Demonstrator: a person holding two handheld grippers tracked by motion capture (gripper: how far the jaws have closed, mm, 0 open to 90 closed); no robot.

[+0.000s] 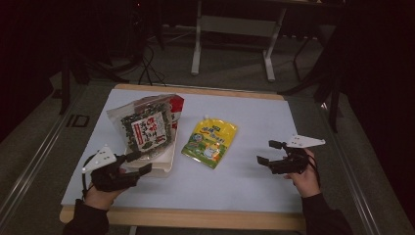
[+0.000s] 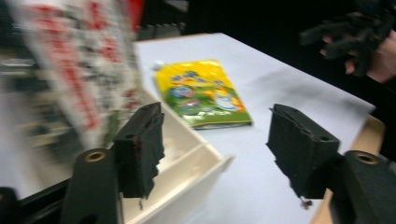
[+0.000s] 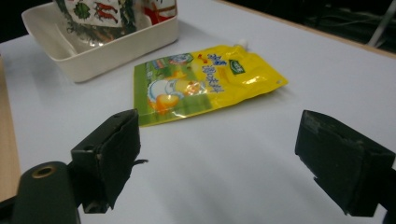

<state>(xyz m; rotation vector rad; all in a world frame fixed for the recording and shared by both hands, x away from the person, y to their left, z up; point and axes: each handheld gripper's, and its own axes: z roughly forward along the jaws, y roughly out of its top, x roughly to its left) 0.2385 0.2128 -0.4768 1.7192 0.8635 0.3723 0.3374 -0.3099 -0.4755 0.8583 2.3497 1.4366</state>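
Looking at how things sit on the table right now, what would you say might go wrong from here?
1. The snack bags stand tall in the white tray, overhanging its rim. The open left gripper sits right at the tray's near edge, so a nudge might tip them out.
2. The yellow pouch lies flat and glossy on the table. The open right gripper may slide off it or push it along instead of lifting it.

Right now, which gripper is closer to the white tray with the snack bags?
Left. The left gripper sits right at the white tray's near edge, while the right gripper waits across the table, beyond the yellow pouch.
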